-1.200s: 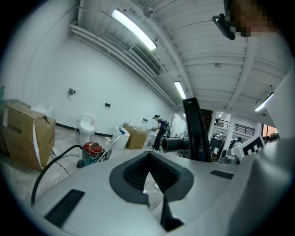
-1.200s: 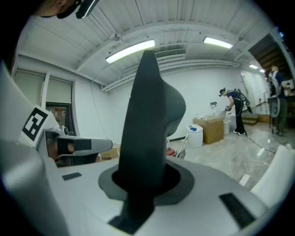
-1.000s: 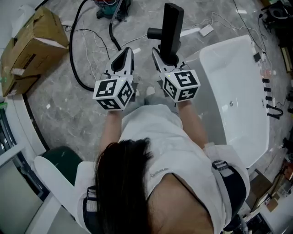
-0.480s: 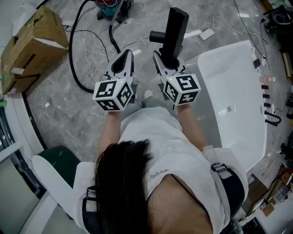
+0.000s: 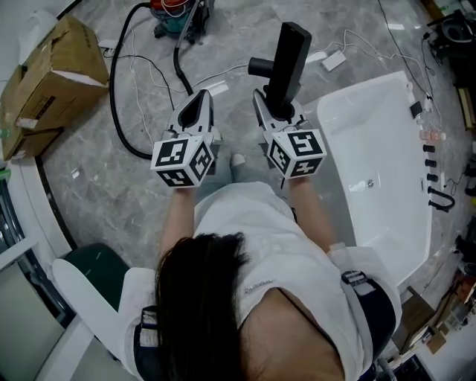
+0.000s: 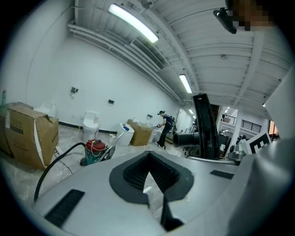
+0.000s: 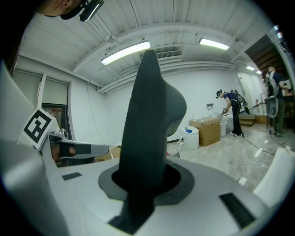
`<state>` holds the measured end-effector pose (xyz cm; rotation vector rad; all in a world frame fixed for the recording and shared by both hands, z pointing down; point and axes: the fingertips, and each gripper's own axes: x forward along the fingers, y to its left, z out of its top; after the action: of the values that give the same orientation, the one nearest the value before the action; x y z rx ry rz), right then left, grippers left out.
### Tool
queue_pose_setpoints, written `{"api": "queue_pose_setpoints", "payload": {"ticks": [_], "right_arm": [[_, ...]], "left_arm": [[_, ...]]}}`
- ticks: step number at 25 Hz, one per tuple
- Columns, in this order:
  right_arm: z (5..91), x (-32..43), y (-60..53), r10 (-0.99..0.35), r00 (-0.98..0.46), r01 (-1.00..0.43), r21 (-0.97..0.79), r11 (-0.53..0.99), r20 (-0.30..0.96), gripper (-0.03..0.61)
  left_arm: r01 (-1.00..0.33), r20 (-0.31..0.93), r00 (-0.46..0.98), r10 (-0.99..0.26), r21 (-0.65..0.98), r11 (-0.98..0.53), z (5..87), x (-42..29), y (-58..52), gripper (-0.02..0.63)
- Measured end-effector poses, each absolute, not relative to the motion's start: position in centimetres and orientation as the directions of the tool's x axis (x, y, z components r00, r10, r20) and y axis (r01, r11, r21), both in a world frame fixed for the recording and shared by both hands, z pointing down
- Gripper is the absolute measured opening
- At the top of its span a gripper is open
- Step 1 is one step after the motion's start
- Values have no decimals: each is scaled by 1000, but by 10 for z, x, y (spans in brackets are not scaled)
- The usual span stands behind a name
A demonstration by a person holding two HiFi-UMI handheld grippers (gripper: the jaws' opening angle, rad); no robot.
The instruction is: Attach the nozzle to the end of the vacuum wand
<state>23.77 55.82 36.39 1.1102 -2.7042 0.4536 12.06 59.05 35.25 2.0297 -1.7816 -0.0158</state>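
Observation:
My right gripper point(image 5: 277, 111) is shut on the black vacuum nozzle point(image 5: 286, 63), which stands upright out of the jaws. In the right gripper view the nozzle point(image 7: 147, 133) fills the middle, with its round socket stub pointing sideways. My left gripper point(image 5: 199, 100) is beside it on the left, shut with nothing in it point(image 6: 150, 177). The red vacuum cleaner point(image 5: 175, 9) stands on the floor ahead, with a black hose point(image 5: 119, 82) curling off to the left. In the left gripper view a silver wand point(image 6: 115, 141) leans by the vacuum point(image 6: 94, 150).
A torn cardboard box point(image 5: 52, 71) lies at the left. A white bathtub point(image 5: 387, 149) stands at the right. Thin cables cross the grey floor. A white toilet point(image 6: 91, 124) and more boxes stand by the far wall, where a person point(image 6: 163, 126) is bending.
Both grippers have moved a little forward over the floor toward the vacuum. The nozzle has stayed in the right gripper, and the left has stayed shut.

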Motion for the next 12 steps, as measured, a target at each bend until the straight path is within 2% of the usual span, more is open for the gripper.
{"api": "queue_pose_setpoints", "payload": {"ticks": [12], "right_arm": [[374, 208, 498, -679, -677, -734, -187, 653, 283, 94]], "left_arm": [[-960, 279, 189, -941, 254, -118, 361, 97, 529, 2]]}}
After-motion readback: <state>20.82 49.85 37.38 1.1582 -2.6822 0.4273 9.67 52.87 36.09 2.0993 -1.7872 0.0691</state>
